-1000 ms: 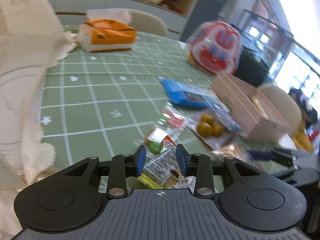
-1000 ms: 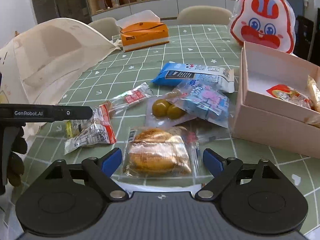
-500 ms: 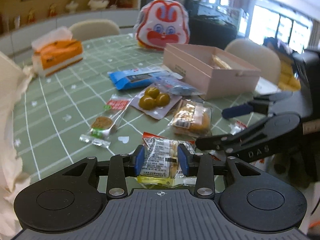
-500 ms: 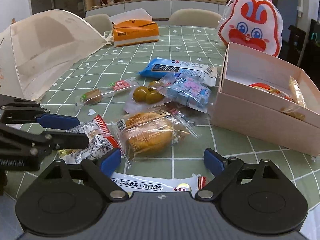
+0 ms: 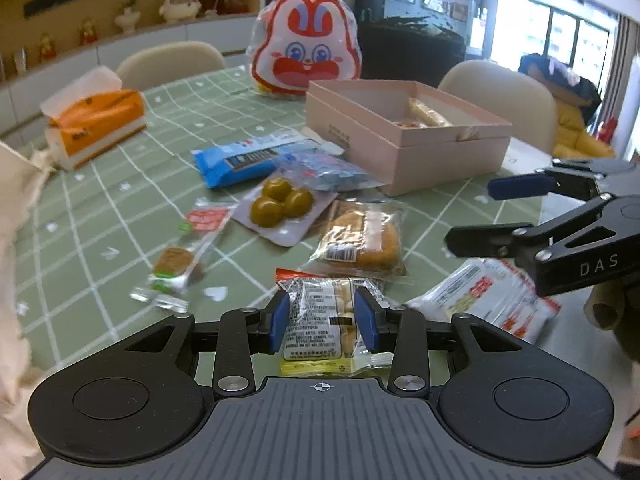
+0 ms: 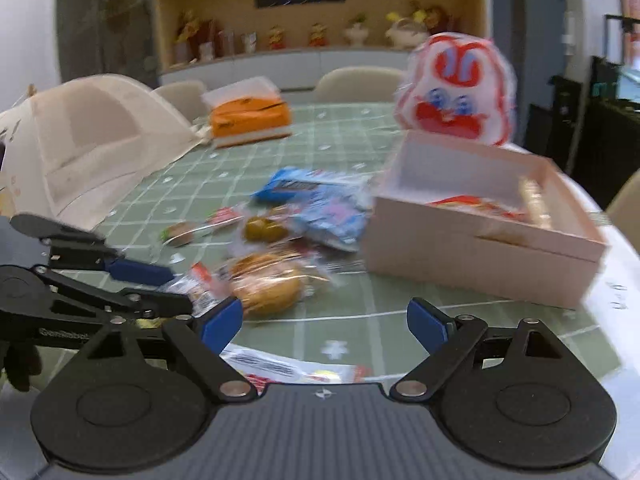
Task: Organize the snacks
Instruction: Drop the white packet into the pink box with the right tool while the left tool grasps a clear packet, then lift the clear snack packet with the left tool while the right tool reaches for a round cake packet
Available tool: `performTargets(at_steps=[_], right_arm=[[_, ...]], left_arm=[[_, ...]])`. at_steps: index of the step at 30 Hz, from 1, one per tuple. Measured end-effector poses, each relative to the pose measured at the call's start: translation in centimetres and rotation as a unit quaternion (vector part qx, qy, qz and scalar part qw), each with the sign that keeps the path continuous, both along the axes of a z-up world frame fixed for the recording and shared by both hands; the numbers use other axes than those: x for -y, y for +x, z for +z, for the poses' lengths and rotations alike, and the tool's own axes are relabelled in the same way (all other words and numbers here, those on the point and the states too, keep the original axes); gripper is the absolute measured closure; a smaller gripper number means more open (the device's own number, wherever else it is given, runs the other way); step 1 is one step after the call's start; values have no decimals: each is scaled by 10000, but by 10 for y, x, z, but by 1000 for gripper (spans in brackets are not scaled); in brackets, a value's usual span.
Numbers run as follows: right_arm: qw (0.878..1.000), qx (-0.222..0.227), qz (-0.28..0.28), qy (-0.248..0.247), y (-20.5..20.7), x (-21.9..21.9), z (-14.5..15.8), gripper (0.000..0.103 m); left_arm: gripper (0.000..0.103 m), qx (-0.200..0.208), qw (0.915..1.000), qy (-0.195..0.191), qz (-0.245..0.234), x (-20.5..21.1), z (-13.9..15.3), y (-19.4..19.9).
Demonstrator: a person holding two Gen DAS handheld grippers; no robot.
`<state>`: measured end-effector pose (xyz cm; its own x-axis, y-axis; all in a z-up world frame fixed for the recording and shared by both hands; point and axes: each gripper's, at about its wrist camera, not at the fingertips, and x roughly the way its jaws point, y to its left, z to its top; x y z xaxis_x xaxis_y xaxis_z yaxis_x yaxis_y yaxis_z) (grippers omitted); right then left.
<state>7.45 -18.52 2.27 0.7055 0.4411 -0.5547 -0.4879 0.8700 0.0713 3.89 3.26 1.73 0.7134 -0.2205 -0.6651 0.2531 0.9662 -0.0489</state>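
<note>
Left hand-held gripper (image 5: 321, 322): its two blue pads are pinching a clear crinkly snack packet (image 5: 320, 320) with a yellow bottom edge, holding it just above the tabletop's near edge.
Right hand-held gripper (image 6: 324, 320): its two jaws are standing spread wide with nothing between the pads; a flat white-and-red packet (image 6: 296, 368) is lying just below and in front of it.
Loose snacks: six more are lying on the tabletop, near to far: the white-and-red packet, one glossy wrapped bun (image 5: 362, 240), one slim clear sachet (image 5: 180, 260) with a round brown cake, one clear pouch holding three round olive-green pieces (image 5: 280, 202), one pale blue crinkled bag (image 5: 332, 170), one long blue flat pack (image 5: 248, 158).
Pink box (image 5: 404, 132): one rectangular cardboard box is sitting open just beyond the loose snacks, with a few wrapped snacks inside; their number is unclear.
Rabbit bag (image 5: 305, 46): one puffy red-and-white plastic bag is standing behind the box.
Tissue pack (image 5: 94, 120): one orange-and-white soft pack is lying well to the far left.
Mesh cover (image 6: 84, 140): one cream dome-shaped cover is resting at the left edge.
Tabletop (image 5: 92, 216): a green cloth with a white grid is covering it.
Room: pale rounded chairs (image 5: 172, 62), a wooden shelf of small figurines (image 6: 320, 36), bright windows at right.
</note>
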Motion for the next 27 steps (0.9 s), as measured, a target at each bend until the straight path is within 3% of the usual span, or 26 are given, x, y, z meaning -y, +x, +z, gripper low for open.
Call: performTargets(at_steps=[12, 17, 27], right_arm=[[9940, -428, -997, 137, 13, 60, -25, 13], [9909, -676, -1079, 431, 16, 74, -31, 13], [9925, -629, -1036, 162, 15, 64, -32, 9]], left_arm=[[62, 163, 9997, -145, -107, 5, -6, -4], [62, 118, 9998, -145, -57, 6, -5, -2], [62, 1, 9999, -105, -67, 11, -2, 0]])
